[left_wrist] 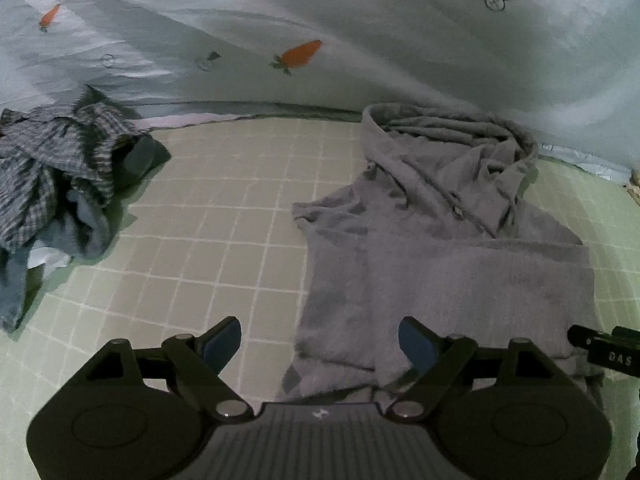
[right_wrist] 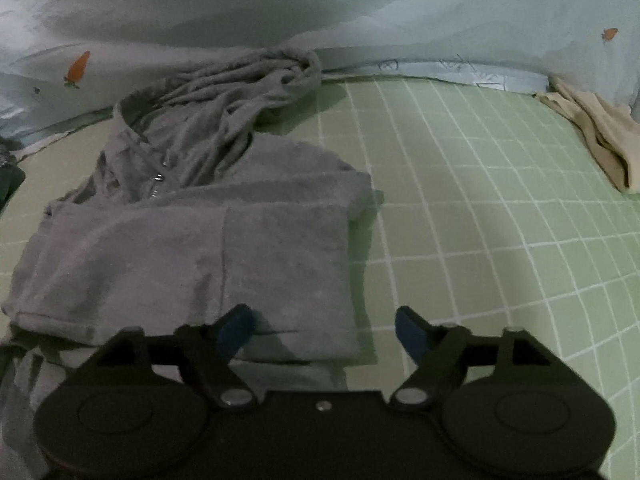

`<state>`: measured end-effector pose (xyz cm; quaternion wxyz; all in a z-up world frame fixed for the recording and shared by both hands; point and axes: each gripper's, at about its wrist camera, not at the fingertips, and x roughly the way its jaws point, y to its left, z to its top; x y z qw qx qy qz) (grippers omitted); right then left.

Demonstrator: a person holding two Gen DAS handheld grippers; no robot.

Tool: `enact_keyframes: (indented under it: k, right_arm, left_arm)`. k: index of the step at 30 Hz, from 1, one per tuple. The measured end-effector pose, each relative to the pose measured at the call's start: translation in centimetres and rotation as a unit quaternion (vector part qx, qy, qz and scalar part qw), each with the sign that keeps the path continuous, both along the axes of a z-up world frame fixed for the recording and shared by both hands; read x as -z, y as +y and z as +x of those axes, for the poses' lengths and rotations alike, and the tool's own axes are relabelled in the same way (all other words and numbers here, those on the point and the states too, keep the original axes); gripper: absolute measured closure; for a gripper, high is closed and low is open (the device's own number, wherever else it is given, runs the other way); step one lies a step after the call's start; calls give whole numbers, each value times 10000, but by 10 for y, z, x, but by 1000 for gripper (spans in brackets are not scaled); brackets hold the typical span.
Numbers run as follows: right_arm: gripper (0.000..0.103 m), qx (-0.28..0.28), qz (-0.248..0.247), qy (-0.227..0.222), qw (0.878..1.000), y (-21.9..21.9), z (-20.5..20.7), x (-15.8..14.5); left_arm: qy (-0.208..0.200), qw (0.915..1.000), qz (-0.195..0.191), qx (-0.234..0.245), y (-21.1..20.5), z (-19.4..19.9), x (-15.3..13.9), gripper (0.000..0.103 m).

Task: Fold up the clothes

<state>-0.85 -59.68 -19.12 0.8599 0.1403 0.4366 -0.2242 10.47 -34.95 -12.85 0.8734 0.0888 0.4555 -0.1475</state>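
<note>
Left wrist view: grey zip hoodie (left_wrist: 444,256) lies on the green grid-checked sheet (left_wrist: 224,216), lower body already folded up into a flat band, hood bunched at the far end against the carrot-print quilt (left_wrist: 320,16). Left gripper (left_wrist: 320,344) hovers over the hoodie's near left edge, jaws spread wide, nothing between the pads. Crumpled plaid shirt pile (left_wrist: 60,168) sits well apart at far left, untouched. Tip of the other gripper pokes in at right edge.

Right wrist view: right gripper (right_wrist: 326,330) also wide open, empty, over the near right corner of the folded band; left finger (right_wrist: 236,330) above cloth, right one above bare sheet. Beige garment (right_wrist: 592,136) at far right edge.

Step, as I judge it: between folds, both hands free of the cloth. Next move likely needs both to pinch the near edge or corners evenly and carry it toward the hood; thick fleece layers may slip or drag unevenly.
</note>
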Motion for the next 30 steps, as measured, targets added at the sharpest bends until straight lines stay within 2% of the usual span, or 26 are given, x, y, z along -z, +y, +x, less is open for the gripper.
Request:
enact_keyframes:
  k: [3,6,9,14,17,21,24,30]
  right_arm:
    - [15,12,-20,33,10000,-1,0,2]
    - [9,0,-88,78,9999,-1,2,4]
    - [4,-42,-134,137,9998,-2,4,5]
    - [2,-249,-220,352,9988,-5,12,0]
    - [2,-316,-361,325,9983,-8,20,-11]
    - [2,-203,-359,1,9991,-30,43,-24]
    - [2,-115,-351,-231,9991,-48,63,-31]
    - [2,157,-446,-497,9976,-92,125,-26]
  left_arm:
    - [165,9998,50,84,-8,5,12,16]
    - [370,9986,289,241,-15,3,31,15]
    - [602,9967,442,314,-15,0,47,10]
    - [754,9963,341,246,-8,3,50,9]
    - [628,9972,262,315,-9,7,36,10]
    - [286,9987,-30,419,-15,24,11,10]
    - [-49,9990,-102,442,-29,51,-1,8]
    - [-635,9972,25,396,-63,133,1,8]
